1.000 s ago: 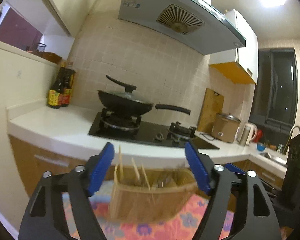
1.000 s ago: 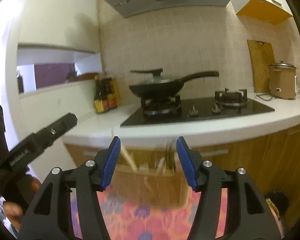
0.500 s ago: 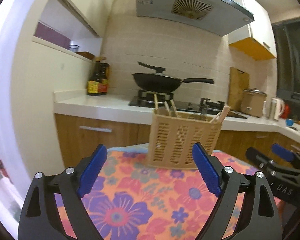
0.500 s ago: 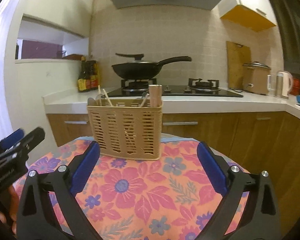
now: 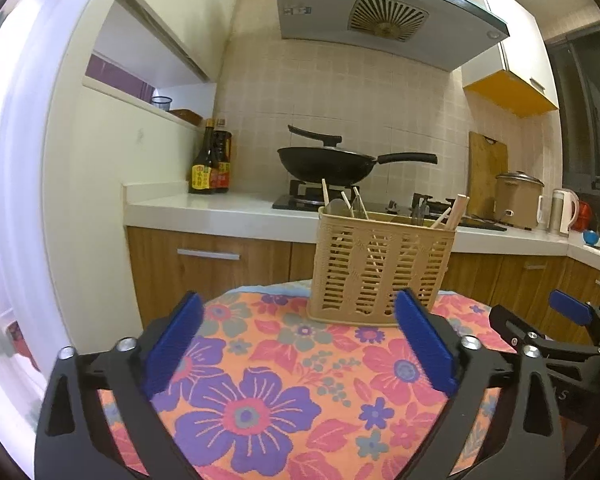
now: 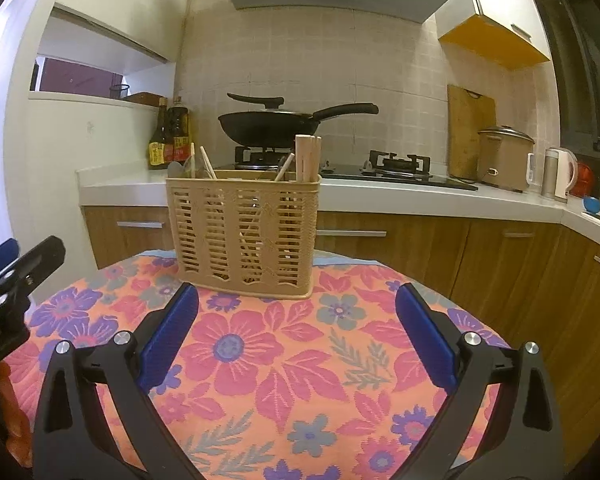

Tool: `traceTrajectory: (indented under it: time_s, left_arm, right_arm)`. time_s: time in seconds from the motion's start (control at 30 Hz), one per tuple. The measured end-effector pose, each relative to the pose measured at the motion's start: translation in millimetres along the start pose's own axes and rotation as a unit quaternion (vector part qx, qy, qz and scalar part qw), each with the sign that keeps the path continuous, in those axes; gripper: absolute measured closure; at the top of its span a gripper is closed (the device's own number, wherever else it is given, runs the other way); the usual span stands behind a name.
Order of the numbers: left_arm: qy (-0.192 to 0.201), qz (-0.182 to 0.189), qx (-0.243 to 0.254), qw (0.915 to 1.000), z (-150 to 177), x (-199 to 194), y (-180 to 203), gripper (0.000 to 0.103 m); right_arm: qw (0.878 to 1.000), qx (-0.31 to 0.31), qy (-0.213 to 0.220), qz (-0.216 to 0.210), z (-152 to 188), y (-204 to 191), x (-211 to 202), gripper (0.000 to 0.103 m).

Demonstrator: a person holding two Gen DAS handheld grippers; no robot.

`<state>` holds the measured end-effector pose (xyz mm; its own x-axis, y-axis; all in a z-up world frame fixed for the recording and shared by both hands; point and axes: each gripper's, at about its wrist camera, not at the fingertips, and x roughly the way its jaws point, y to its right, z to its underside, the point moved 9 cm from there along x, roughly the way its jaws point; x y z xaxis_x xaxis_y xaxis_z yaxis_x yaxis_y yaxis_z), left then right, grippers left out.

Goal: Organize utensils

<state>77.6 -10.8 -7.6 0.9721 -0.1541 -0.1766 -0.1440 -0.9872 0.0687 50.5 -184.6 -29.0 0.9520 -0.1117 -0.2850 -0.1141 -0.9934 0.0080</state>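
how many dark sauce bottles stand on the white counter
2: the dark sauce bottles stand side by side at the counter's left end, beside the stove; none seems hidden.

A tan slotted basket (image 6: 242, 236) stands on an orange tablecloth (image 6: 260, 364) patterned with purple and pink flowers.

One basket (image 6: 242, 236) on the table's far edge; two grippers, left (image 5: 298, 344) and right (image 6: 296, 334); one wok (image 6: 270, 126), two bottles (image 6: 170, 136), one cooker (image 6: 504, 160), one kettle (image 6: 560, 174) on the counter.
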Motion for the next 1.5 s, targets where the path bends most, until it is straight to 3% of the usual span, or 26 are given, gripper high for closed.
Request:
traceTrajectory:
  time_s: [0.77, 1.07, 1.5]
  left_arm:
    - [-0.021, 0.002, 0.032, 0.9993, 7.3, 5.0, 12.8, 0.008]
    - [-0.029, 0.001, 0.031, 0.9991, 7.7, 8.4, 12.5, 0.008]
    - [-0.032, 0.004, 0.037, 0.9988, 10.5, 9.1, 15.8, 0.008]
  right_arm:
    - [1.000, 0.028, -0.006, -0.002, -2.0, 11.5, 2.1, 0.008]
    - [1.000, -0.001, 0.001, 0.004, -1.6, 1.6, 0.3, 0.008]
    - [1.000, 0.012, -0.009, -0.002, 0.2, 4.7, 4.1, 0.008]
